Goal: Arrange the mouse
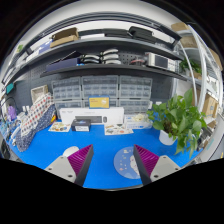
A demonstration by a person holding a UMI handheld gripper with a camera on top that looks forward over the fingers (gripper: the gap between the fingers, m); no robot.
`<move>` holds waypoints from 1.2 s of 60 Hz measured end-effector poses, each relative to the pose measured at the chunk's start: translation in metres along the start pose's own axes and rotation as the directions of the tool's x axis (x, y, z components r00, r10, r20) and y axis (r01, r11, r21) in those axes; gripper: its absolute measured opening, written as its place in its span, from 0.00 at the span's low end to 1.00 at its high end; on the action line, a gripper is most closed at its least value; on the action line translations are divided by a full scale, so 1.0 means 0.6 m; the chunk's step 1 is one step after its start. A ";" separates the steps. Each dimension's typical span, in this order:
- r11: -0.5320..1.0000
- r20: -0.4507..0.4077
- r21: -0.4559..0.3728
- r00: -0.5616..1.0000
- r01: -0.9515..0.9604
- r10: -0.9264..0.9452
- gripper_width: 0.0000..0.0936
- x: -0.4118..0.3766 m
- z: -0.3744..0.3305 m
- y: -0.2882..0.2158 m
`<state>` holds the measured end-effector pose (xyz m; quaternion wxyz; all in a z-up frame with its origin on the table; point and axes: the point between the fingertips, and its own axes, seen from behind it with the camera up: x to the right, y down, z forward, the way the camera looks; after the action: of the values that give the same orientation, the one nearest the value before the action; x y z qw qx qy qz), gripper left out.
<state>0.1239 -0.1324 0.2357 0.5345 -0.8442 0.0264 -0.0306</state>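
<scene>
My gripper [112,162] is open and empty, with its two purple-padded fingers wide apart above a blue table [105,145]. A round pale-blue patterned mat [125,162] lies flat on the table just inside the right finger [148,158], which covers part of it. A small white rounded object [70,151], which looks like the mouse, lies on the table just beyond the left finger [78,158] and is partly hidden by it. Nothing stands between the fingers.
A green plant in a white pot [170,128] stands at the table's right. White boxes and trays [92,123] line the far edge. Shelves with drawer cabinets [100,92] rise behind them. Patterned items [38,115] lean at the left.
</scene>
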 end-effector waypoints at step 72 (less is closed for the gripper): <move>0.942 0.157 -0.328 0.988 0.065 -0.013 0.85 -0.452 0.399 0.253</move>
<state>-0.1291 0.0391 -0.0102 0.3842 -0.9224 -0.0264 0.0283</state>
